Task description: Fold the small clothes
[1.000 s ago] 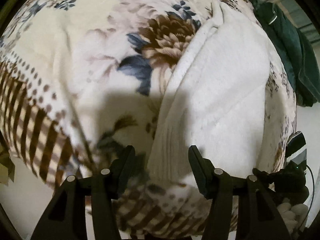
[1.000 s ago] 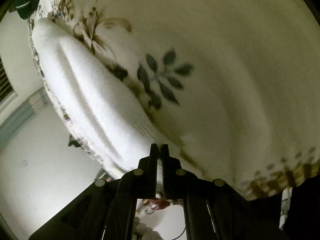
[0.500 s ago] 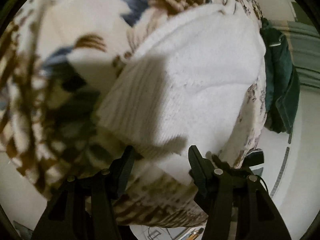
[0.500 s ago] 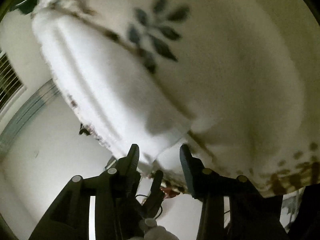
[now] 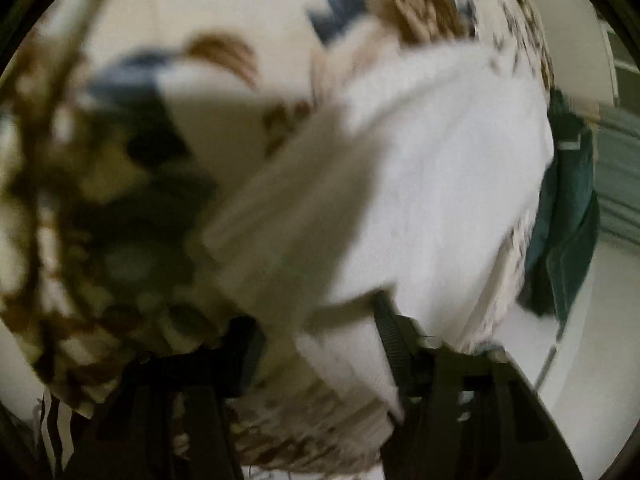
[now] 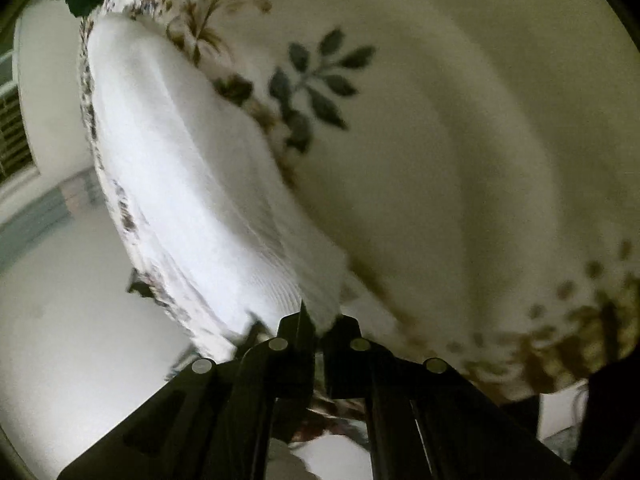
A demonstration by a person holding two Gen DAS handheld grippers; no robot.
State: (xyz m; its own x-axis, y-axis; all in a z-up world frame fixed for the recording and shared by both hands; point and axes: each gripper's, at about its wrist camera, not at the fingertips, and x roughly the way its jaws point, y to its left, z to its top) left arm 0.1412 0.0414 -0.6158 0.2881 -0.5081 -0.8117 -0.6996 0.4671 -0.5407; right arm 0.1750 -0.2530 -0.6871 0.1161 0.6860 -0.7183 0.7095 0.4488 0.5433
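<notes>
White garment (image 5: 432, 184) lies on floral blanket (image 5: 132, 32) near its edge. Right gripper (image 6: 320, 320) pinches ribbed hem; left gripper (image 5: 316, 332) spread around other corner — grasp step. Next: left closes, lift together.

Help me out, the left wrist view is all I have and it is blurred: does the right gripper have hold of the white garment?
Observer: Yes. In the right wrist view the right gripper is pinched shut on the ribbed edge of the white garment.
Operator: What lies beside the garment there?
Observer: The floral blanket, with a dark leaf sprig printed close to the garment's long edge.
</notes>
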